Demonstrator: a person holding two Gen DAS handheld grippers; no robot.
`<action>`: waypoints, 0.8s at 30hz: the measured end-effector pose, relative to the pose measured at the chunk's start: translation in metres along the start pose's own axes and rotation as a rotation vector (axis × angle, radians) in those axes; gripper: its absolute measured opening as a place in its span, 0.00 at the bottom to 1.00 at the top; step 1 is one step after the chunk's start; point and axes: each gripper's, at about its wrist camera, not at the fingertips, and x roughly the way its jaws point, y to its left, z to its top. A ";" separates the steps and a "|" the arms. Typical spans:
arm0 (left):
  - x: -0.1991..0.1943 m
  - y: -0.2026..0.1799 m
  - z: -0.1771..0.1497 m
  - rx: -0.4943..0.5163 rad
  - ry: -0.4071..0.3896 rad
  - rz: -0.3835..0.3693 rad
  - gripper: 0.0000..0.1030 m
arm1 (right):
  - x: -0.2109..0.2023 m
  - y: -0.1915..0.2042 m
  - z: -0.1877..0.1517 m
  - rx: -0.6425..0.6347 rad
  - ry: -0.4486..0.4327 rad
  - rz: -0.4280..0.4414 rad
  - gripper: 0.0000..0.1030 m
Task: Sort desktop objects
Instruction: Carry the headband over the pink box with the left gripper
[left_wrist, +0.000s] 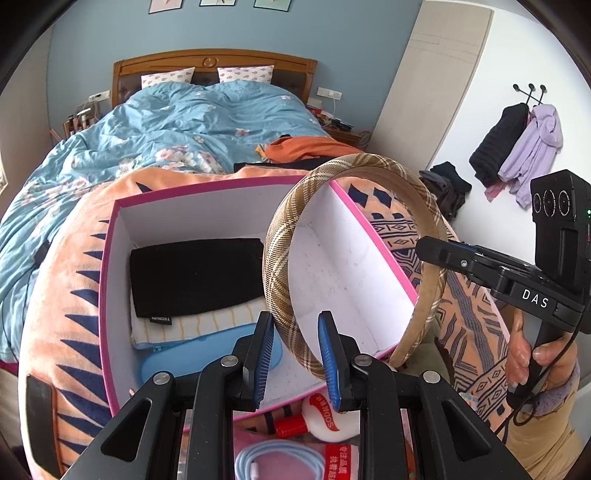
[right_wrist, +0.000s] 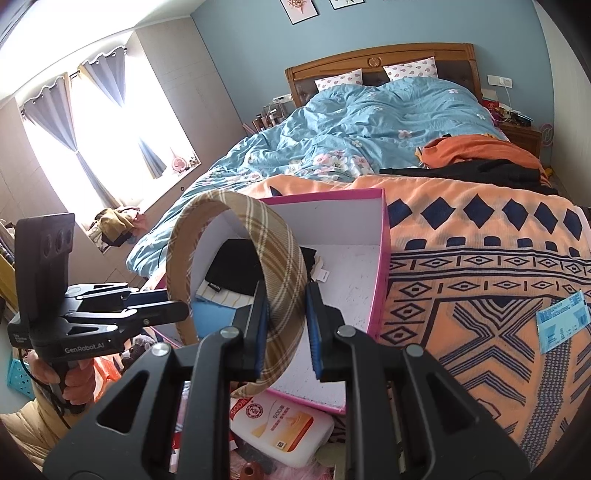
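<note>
A tan plaid headband (left_wrist: 280, 236) hangs arched over a pink box (left_wrist: 107, 258) with white inside walls. My left gripper (left_wrist: 295, 354) has one end of the band between its blue pads and looks closed on it. My right gripper (right_wrist: 284, 325) holds the other side of the headband (right_wrist: 280, 258) between its pads; it also shows at the right of the left wrist view (left_wrist: 436, 254). In the box lie a black pouch (left_wrist: 195, 273), a cream striped cloth (left_wrist: 207, 321) and a blue case (left_wrist: 166, 358).
The box (right_wrist: 382, 258) sits on an orange patterned blanket (right_wrist: 480, 280) on a bed. In front of it lie a white soda tube (right_wrist: 280, 428), a red-capped tube (left_wrist: 325, 417) and a coiled blue cable (left_wrist: 277, 461). A blue ticket (right_wrist: 561, 321) lies on the blanket.
</note>
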 end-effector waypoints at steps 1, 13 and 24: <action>0.001 0.001 0.001 -0.001 0.001 0.002 0.24 | 0.000 0.000 0.000 0.000 -0.001 0.000 0.20; 0.007 0.002 0.005 -0.012 0.012 0.004 0.24 | 0.003 -0.002 0.004 0.003 -0.001 -0.002 0.20; 0.011 0.002 0.008 -0.025 0.018 0.007 0.24 | 0.006 -0.005 0.009 0.002 -0.001 -0.009 0.20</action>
